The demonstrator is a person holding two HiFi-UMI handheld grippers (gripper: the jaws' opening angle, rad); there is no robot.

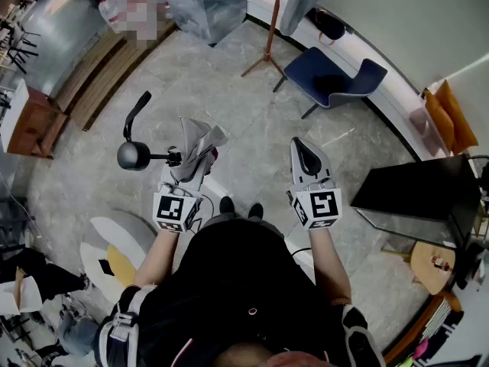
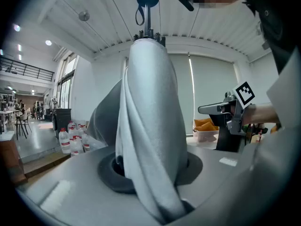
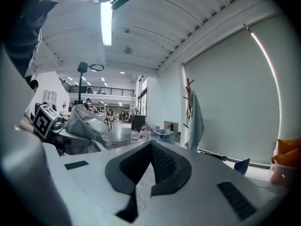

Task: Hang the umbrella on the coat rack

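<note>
- left claw (image 1: pixel 191 159) grips the folded grey fabric umbrella (image 2: pixel 150 121), close before the person.
- right claw (image 3: pixel 151 147) is pinched together, empty.
- carrying step: next, likely cross to the brown wooden coat rack (image 1: pixel 269 33), well apart, and hook the umbrella on.

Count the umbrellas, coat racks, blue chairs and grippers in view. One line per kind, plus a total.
umbrella: 1
coat rack: 1
blue chair: 1
grippers: 2 (left gripper closed on the umbrella, right gripper closed and empty)
Total: 5
</note>
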